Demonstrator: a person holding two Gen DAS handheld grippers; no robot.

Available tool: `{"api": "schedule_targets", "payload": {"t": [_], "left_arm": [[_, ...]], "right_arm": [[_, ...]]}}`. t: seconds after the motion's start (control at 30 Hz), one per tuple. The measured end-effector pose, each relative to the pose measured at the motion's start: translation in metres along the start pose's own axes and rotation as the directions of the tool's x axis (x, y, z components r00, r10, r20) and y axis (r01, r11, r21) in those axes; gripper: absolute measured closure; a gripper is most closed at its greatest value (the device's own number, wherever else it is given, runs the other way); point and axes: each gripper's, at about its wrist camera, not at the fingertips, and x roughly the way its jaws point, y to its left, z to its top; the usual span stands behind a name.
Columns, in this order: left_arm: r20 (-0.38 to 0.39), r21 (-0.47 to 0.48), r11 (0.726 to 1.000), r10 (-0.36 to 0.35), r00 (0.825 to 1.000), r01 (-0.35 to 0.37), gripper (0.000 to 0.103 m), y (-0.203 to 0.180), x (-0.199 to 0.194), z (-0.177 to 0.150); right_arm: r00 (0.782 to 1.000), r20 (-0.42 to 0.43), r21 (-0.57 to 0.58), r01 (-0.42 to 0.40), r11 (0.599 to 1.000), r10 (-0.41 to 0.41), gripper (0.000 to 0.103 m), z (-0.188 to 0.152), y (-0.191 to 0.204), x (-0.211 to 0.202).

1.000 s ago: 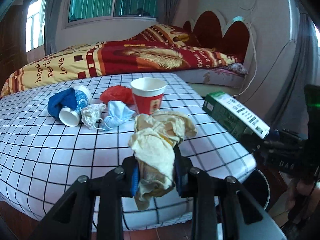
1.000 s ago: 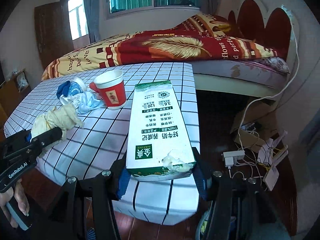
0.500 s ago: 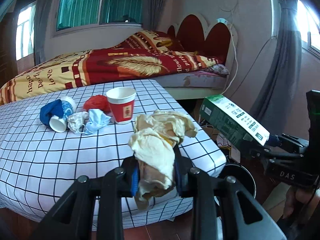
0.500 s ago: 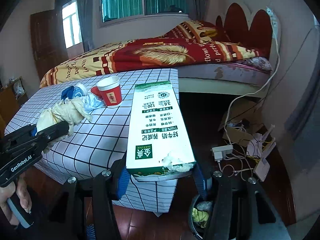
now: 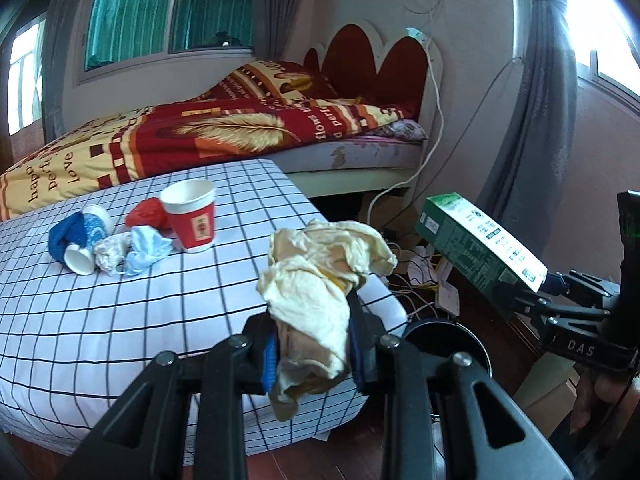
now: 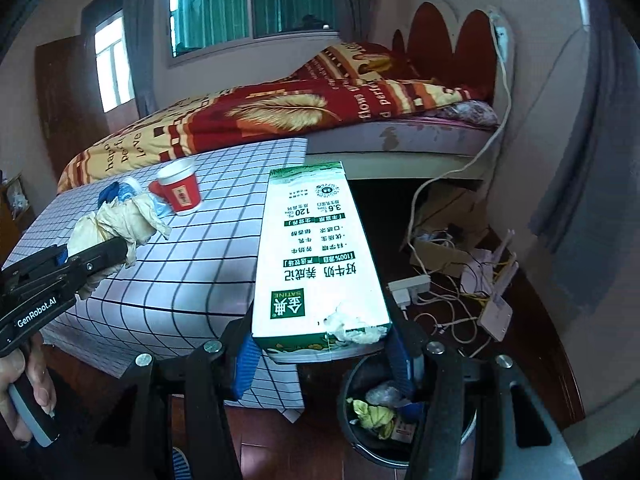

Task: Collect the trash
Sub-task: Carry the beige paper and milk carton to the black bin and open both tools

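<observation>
My left gripper (image 5: 314, 354) is shut on a crumpled cream-coloured paper wad (image 5: 320, 280), held off the near right corner of the checked table (image 5: 120, 312). My right gripper (image 6: 320, 354) is shut on a white and green milk carton (image 6: 316, 256), held flat above the floor beside the table. A black trash bin (image 6: 376, 412) with rubbish inside stands on the floor just below and right of the carton; its rim (image 5: 444, 332) also shows behind the left gripper. Still on the table are a red paper cup (image 5: 192, 214), a red wad (image 5: 146, 212), a blue mask (image 5: 146, 250) and a blue and white cup (image 5: 80, 236).
A bed with a red and yellow blanket (image 5: 200, 136) stands behind the table. Cables, a power strip (image 6: 410, 286) and cardboard (image 6: 444, 236) lie on the dark wooden floor to the right. A curtain (image 5: 532, 120) hangs by the right wall. A hand (image 6: 24, 392) holds the left gripper's handle.
Both grippers have swung right, away from over the table toward the floor side, each keeping its load. The trash bin has come into view below them.
</observation>
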Motion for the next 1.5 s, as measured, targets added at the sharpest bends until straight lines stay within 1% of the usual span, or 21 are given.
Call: {"api": "schedule_targets", "payload": {"t": [0.4,0.7,0.9,1.03,1.23,1.5], "left_arm": [[-0.033,0.065,0.995,-0.073,0.997,0.075,0.074,-0.052,0.017,0.000],[-0.066,0.107,0.985,-0.131,0.989,0.138,0.074,-0.088,0.031,-0.006],[-0.091,0.128,0.977,-0.158,0.983,0.169,0.074,-0.109,0.040,-0.011],[-0.113,0.137,0.973,-0.172,0.978,0.187,0.074,-0.122,0.048,-0.014],[-0.148,0.158,0.964,-0.192,0.970,0.215,0.074,-0.141,0.059,-0.023],[-0.232,0.171,0.952,-0.211,0.950,0.253,0.074,-0.163,0.086,-0.046]], "right_arm": [[0.997,-0.017,0.073,0.071,0.995,-0.070,0.046,-0.026,-0.049,-0.016],[0.992,-0.040,0.121,0.122,0.985,-0.118,0.046,-0.047,-0.083,-0.027],[0.989,-0.061,0.153,0.146,0.977,-0.138,0.046,-0.061,-0.104,-0.030],[0.988,-0.072,0.184,0.150,0.972,-0.139,0.046,-0.067,-0.116,-0.029],[0.983,-0.096,0.184,0.170,0.968,-0.154,0.046,-0.078,-0.126,-0.023],[0.976,-0.155,0.188,0.184,0.965,-0.156,0.046,-0.099,-0.141,-0.010]]}}
